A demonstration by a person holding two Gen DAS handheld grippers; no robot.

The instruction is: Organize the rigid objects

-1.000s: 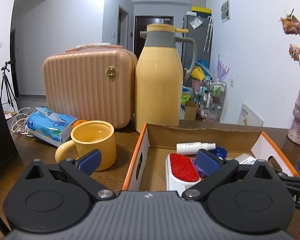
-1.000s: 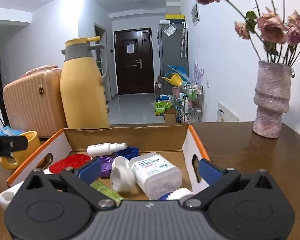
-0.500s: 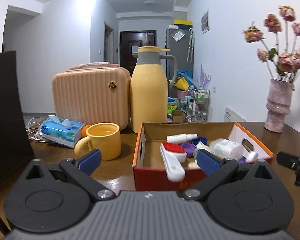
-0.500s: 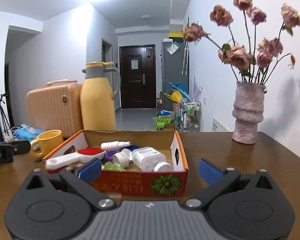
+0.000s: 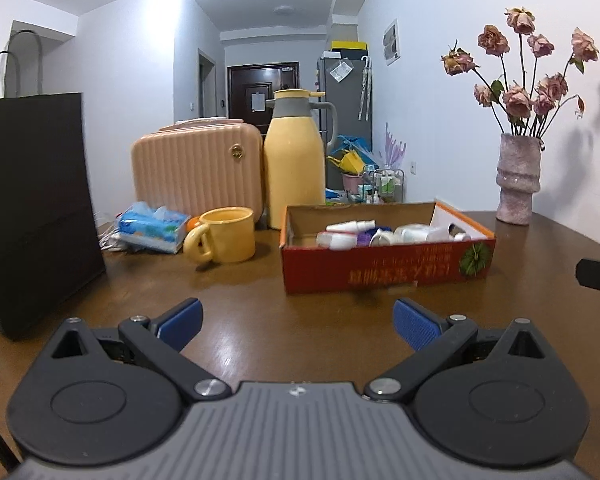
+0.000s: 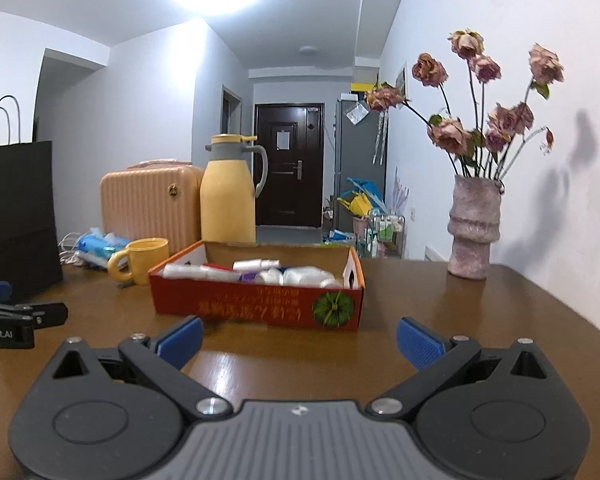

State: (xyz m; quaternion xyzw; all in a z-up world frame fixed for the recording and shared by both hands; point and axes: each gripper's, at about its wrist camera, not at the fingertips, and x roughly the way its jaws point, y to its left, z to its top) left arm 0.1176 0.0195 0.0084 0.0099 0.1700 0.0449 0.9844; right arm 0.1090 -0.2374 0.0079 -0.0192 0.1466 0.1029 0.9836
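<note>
left wrist view: your left gripper (image 5: 297,322) hovers over the bare table (image 5: 260,312), its two blue pads (image 5: 179,322) spread wide with nothing between them. one red box (image 5: 386,268) sits ahead of it, well apart, slightly to the right. inside the box lie several small items, too crowded to count exactly: one white spray bottle (image 5: 350,225) at the back, white bottles (image 5: 416,233) to the right, something purple (image 5: 365,236) in the middle. left of the box stands one yellow mug (image 5: 230,239), handle toward you; behind it one yellow flask (image 5: 296,160) stands upright just beside one peach case (image 5: 198,168). one blue tissue pack (image 5: 152,228) lies left of the mug. one black bag (image 5: 32,208) stands at the far left. one vase (image 5: 517,180) with dried roses stands at the table's far right edge. a dark part of your other tool (image 5: 598,274) shows at the right margin.

right wrist view: your right gripper (image 6: 298,338) is likewise spread apart and empty, above the table (image 6: 460,320), facing the same box (image 6: 260,308) from nearer its right corner. the box's long red side, with one green round print, faces you. the mug (image 6: 142,260), flask (image 6: 228,192), case (image 6: 148,200), bag (image 6: 16,216) and vase (image 6: 474,228) appear once each. your left tool (image 6: 12,320) shows at the left edge.
</note>
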